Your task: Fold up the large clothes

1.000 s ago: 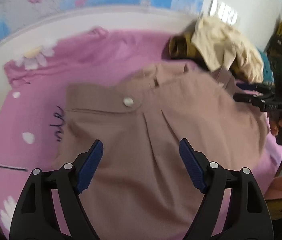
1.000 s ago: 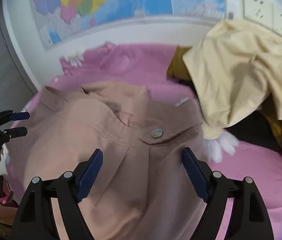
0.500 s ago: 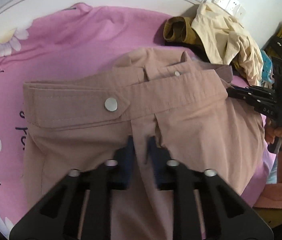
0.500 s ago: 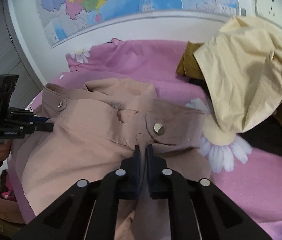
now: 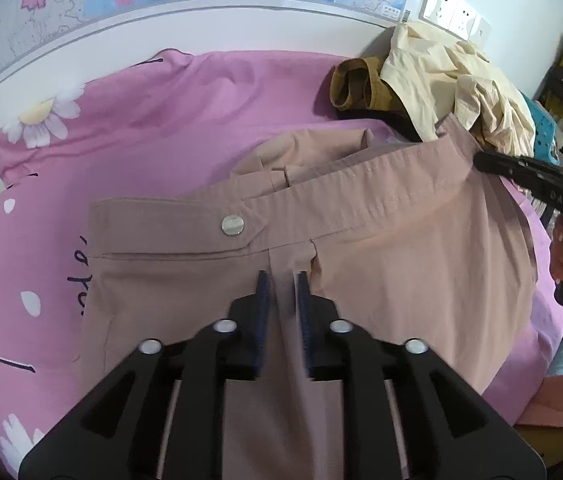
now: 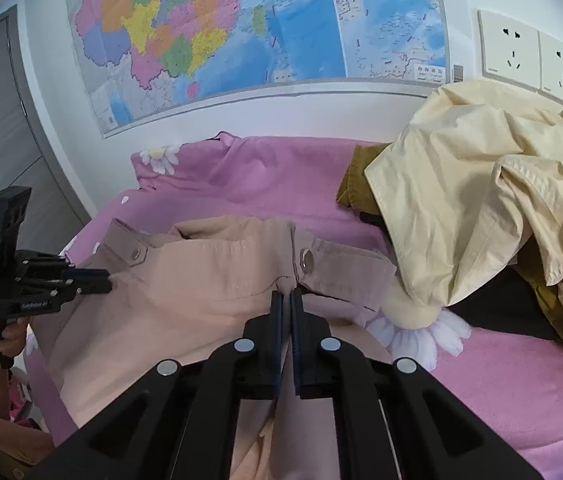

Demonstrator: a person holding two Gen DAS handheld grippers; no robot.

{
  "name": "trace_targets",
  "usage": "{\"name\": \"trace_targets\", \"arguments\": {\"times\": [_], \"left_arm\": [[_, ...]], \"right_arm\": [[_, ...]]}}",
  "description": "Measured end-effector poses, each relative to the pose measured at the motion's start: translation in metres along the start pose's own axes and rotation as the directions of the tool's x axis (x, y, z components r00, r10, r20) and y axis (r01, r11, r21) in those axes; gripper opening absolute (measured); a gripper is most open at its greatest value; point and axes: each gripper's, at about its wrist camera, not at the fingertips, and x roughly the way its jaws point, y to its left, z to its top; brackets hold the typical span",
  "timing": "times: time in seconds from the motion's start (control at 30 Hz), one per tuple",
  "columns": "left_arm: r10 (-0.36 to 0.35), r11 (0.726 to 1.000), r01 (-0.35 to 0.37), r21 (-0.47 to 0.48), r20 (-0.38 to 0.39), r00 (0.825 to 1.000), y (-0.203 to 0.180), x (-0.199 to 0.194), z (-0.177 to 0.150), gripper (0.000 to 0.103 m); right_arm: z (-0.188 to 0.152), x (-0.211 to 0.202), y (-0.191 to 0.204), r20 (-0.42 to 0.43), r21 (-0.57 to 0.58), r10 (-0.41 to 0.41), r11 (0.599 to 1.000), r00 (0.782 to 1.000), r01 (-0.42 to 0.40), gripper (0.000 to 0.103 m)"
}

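Nearest, the left gripper (image 5: 281, 280) has a pleat of the dusty-pink cotton trousers (image 5: 401, 264) between its blue pads; the jaws, narrowly parted, have just been opening slightly. The right gripper (image 6: 286, 300) stands closed on cloth just below the waistband (image 6: 221, 258). The trousers lie spread, unfolded, on the pink daisy-print bedsheet (image 5: 185, 120): folding appears barely begun. Beyond, a cream jacket heap (image 6: 481, 200) awaits.
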Motion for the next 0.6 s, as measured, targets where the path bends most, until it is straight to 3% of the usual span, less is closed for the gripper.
{"name": "trace_targets", "arguments": {"times": [0.03, 0.07, 0.17, 0.23, 0.33, 0.47, 0.5, 0.53, 0.6], "left_arm": [[0.006, 1.0, -0.006, 0.0, 0.002, 1.0, 0.0, -0.001, 0.0, 0.041], [0.014, 1.0, -0.014, 0.002, 0.006, 1.0, 0.0, -0.003, 0.0, 0.047], [0.044, 0.999, -0.045, 0.01, 0.03, 0.999, 0.003, -0.01, -0.001, 0.054], [0.091, 0.996, -0.091, -0.003, 0.048, 0.995, 0.011, -0.013, 0.002, 0.064], [0.203, 0.979, -0.202, -0.03, 0.044, 0.978, 0.026, -0.007, 0.005, 0.064], [0.289, 0.957, -0.289, -0.039, -0.001, 0.957, 0.046, 0.017, 0.007, 0.065], [0.326, 0.944, -0.327, -0.036, -0.012, 0.945, 0.051, 0.025, 0.008, 0.06], [0.339, 0.94, -0.34, -0.041, -0.026, 0.94, 0.057, 0.032, 0.009, 0.058], [0.314, 0.945, -0.317, -0.087, -0.045, 0.948, 0.074, 0.047, 0.014, 0.06]], "right_arm": [[0.003, 0.001, 0.0, 0.002, -0.001, 0.001, 1.0, 1.0, -0.001, 0.004], [0.004, 0.0, 0.0, 0.007, -0.002, -0.004, 1.0, 1.0, 0.004, 0.004], [0.014, 0.0, -0.001, 0.032, 0.005, -0.007, 1.0, 0.999, 0.007, 0.003], [0.023, 0.001, -0.002, 0.048, 0.002, -0.016, 1.0, 0.999, 0.016, 0.003], [0.03, 0.013, -0.007, 0.045, 0.011, -0.033, 0.999, 0.998, 0.032, 0.002], [0.023, 0.055, -0.022, -0.043, 0.038, -0.074, 0.996, 0.996, 0.075, 0.002], [0.02, 0.063, -0.023, -0.064, 0.038, -0.078, 0.996, 0.995, 0.08, 0.003], [0.016, 0.073, -0.022, -0.097, 0.021, -0.081, 0.996, 0.992, 0.083, 0.004], [0.008, 0.088, -0.024, -0.127, 0.021, -0.103, 0.994, 0.987, 0.107, 0.009]]}}
